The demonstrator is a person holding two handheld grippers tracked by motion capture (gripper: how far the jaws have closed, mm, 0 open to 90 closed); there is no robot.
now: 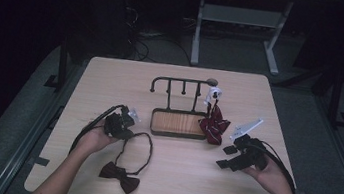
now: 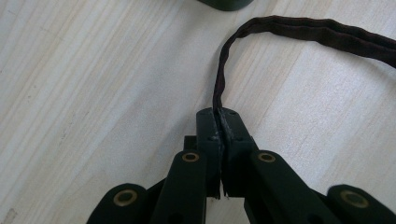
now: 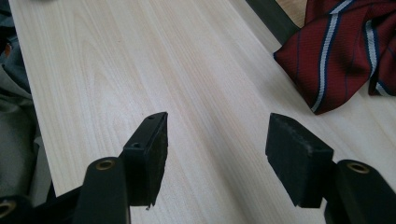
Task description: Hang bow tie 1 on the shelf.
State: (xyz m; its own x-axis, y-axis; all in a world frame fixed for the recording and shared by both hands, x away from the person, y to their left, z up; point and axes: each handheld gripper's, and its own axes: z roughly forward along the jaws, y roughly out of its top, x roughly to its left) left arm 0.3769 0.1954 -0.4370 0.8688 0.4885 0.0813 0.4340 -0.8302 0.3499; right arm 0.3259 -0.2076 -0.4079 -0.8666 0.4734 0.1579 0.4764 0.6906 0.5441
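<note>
A dark maroon bow tie [image 1: 120, 176] lies near the table's front edge, and its thin neck strap [image 1: 147, 146] loops back toward the rack. My left gripper [image 1: 124, 128] is shut on that strap [image 2: 219, 88]; the band runs out from between the pressed pads [image 2: 208, 126] and curves away to the right. A striped red bow tie [image 1: 215, 124] hangs from the right end of the black peg rack [image 1: 182, 81] and spills onto the table [image 3: 345, 51]. My right gripper [image 1: 226, 156] stands open above bare wood at the right [image 3: 217, 140], with nothing between its jaws.
The rack stands on a wooden tray base with a dark rim [image 1: 177, 134] at the table's middle. The light wood table [image 1: 112, 79] ends close behind my right hand. Desk legs and cables sit on the dark floor beyond the far edge.
</note>
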